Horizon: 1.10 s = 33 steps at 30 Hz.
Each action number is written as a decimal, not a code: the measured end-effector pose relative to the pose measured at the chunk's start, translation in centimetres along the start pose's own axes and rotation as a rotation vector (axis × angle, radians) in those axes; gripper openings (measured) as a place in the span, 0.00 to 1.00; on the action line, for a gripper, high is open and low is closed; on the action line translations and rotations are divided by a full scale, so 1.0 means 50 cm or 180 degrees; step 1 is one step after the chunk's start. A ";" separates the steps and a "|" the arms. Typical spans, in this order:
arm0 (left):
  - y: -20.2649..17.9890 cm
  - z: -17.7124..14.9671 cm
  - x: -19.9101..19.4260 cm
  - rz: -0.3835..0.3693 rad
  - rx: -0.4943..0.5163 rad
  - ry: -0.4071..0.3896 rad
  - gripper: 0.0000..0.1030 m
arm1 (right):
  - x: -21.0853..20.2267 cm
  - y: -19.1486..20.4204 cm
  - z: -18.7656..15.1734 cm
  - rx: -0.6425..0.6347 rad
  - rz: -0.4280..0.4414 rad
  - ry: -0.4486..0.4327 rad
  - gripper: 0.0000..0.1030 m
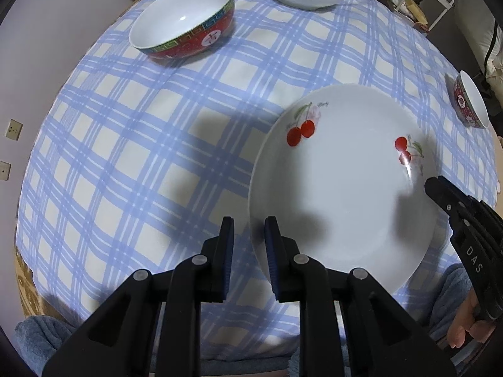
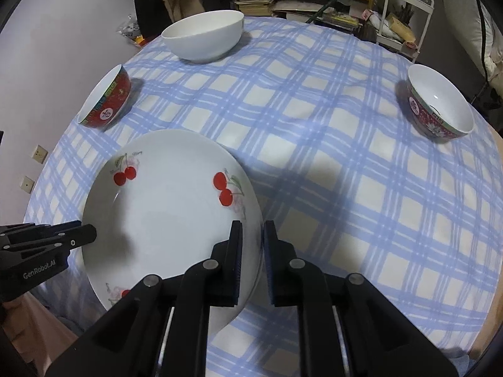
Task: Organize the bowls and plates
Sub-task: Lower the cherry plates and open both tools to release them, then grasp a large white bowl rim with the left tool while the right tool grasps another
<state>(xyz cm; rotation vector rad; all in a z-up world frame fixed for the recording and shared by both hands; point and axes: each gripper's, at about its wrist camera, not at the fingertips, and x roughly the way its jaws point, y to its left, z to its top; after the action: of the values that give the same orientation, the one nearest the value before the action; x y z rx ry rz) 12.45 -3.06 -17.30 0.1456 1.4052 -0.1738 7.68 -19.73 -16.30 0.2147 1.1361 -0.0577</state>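
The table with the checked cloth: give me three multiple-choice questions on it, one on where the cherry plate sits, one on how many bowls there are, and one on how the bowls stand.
1. Where is the white round plate printed with red cherries?
A. At the near edge of the blue-and-white checked tablecloth
B. At the far edge
C. On the floor

2. How many bowls are on the table?
A. Two
B. Three
C. Five

3. How do the bowls stand?
A. Upside down
B. Stacked together
C. Upright, each apart

Answers:
1 A: the plate lies closest to both cameras.
2 B: there is a red patterned bowl, a plain white bowl and a pink-red patterned bowl.
3 C: all three openings face up, with cloth showing between them.
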 end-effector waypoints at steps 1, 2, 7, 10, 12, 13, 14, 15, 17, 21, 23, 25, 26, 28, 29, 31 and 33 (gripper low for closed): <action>0.000 -0.001 0.000 0.0004 0.0003 0.0003 0.20 | -0.001 0.003 0.001 -0.0023 -0.0017 -0.0005 0.15; -0.002 -0.002 0.000 0.0008 0.0008 0.0006 0.20 | -0.001 0.004 0.000 -0.0033 -0.0023 -0.0008 0.15; -0.017 -0.005 -0.016 0.0129 0.0021 -0.0081 0.20 | -0.005 0.002 0.000 0.0014 0.0014 -0.0012 0.15; -0.019 -0.011 -0.033 0.0177 0.0009 -0.0187 0.20 | -0.012 0.000 0.000 0.0038 0.0015 -0.0058 0.15; -0.016 -0.011 -0.035 0.0197 -0.0018 -0.0187 0.21 | -0.016 -0.003 0.001 0.0053 0.0030 -0.0076 0.15; -0.013 -0.011 -0.036 0.0191 -0.0055 -0.0192 0.23 | -0.018 -0.005 0.002 0.0066 0.0038 -0.0076 0.16; -0.011 -0.011 -0.039 0.0199 -0.0092 -0.0205 0.23 | -0.019 -0.007 0.001 0.0081 0.0046 -0.0084 0.16; -0.006 -0.010 -0.042 0.0216 -0.0106 -0.0225 0.23 | -0.021 -0.008 0.000 0.0097 0.0051 -0.0094 0.16; -0.002 -0.009 -0.053 0.0229 -0.0103 -0.0284 0.24 | -0.022 -0.012 0.001 0.0114 0.0041 -0.0099 0.21; 0.000 -0.005 -0.080 0.0242 -0.0048 -0.0458 0.33 | -0.027 -0.020 0.007 0.0154 0.0004 -0.0129 0.32; -0.001 0.002 -0.100 0.0300 0.0028 -0.0602 0.39 | -0.034 -0.024 0.012 0.0181 0.0007 -0.0171 0.45; -0.003 0.009 -0.115 0.0356 0.0121 -0.0699 0.47 | -0.048 -0.027 0.019 0.0188 -0.0009 -0.0266 0.60; -0.007 0.014 -0.128 0.0357 0.0176 -0.0742 0.54 | -0.058 -0.026 0.025 0.0158 -0.0034 -0.0339 0.64; -0.007 0.026 -0.144 0.0302 0.0206 -0.0795 0.67 | -0.073 -0.019 0.040 0.0034 0.0048 -0.0440 0.75; -0.004 0.033 -0.155 0.0270 0.0178 -0.0843 0.74 | -0.083 -0.015 0.050 -0.0016 0.0094 -0.0513 0.79; 0.007 0.048 -0.173 0.0274 0.0091 -0.0941 0.81 | -0.100 -0.008 0.068 -0.0046 0.0170 -0.0647 0.93; 0.016 0.067 -0.186 0.0293 0.0018 -0.0989 0.83 | -0.111 0.000 0.085 -0.0072 0.0226 -0.0756 1.00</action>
<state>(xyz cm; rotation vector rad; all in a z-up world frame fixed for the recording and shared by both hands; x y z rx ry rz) 14.43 -2.65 -7.60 0.1796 1.0867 -0.1183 9.15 -20.95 -9.56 0.2217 0.8915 -0.0069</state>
